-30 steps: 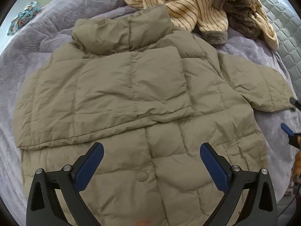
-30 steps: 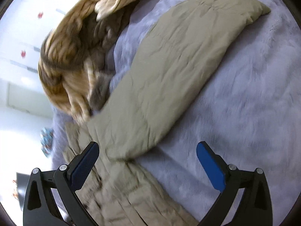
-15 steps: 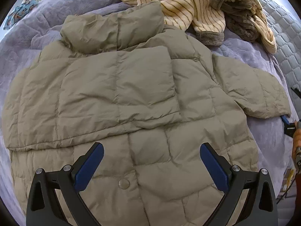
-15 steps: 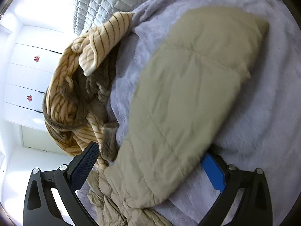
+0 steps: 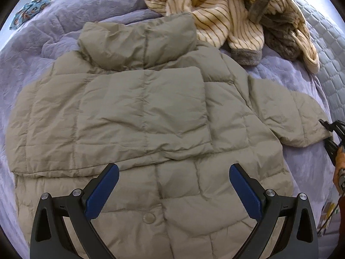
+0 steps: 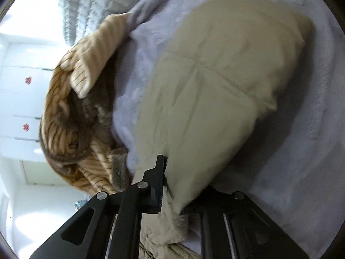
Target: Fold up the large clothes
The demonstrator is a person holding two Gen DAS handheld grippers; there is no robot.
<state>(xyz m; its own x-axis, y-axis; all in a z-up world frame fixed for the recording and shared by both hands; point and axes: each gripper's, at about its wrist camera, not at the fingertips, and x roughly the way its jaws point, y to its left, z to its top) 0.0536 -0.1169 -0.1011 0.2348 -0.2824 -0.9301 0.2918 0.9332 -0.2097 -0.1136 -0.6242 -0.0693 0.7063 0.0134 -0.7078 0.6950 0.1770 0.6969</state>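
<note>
A khaki puffer jacket (image 5: 226,99) lies flat on the bed, collar away from me, with one sleeve (image 5: 140,112) folded across its chest. My left gripper (image 5: 173,185) hovers open over the jacket's lower front, nothing between its blue pads. The other sleeve (image 5: 291,112) stretches out to the right. At that sleeve's cuff is my right gripper (image 5: 330,133). In the right wrist view its jaws are closing on the sleeve (image 6: 215,86), and the right gripper (image 6: 172,192) pinches the cuff fabric. One finger is hidden under the cloth.
A beige striped garment (image 5: 226,10) lies bunched beyond the collar, beside the outstretched sleeve (image 6: 82,108). The purple fleece blanket (image 5: 54,32) covers the bed. A quilted white surface (image 5: 327,60) borders the right side. A small patterned cloth (image 5: 28,6) lies far left.
My right gripper moved in over the sleeve's end and went from wide open to pinching the cuff. The left gripper stayed open and barely shifted.
</note>
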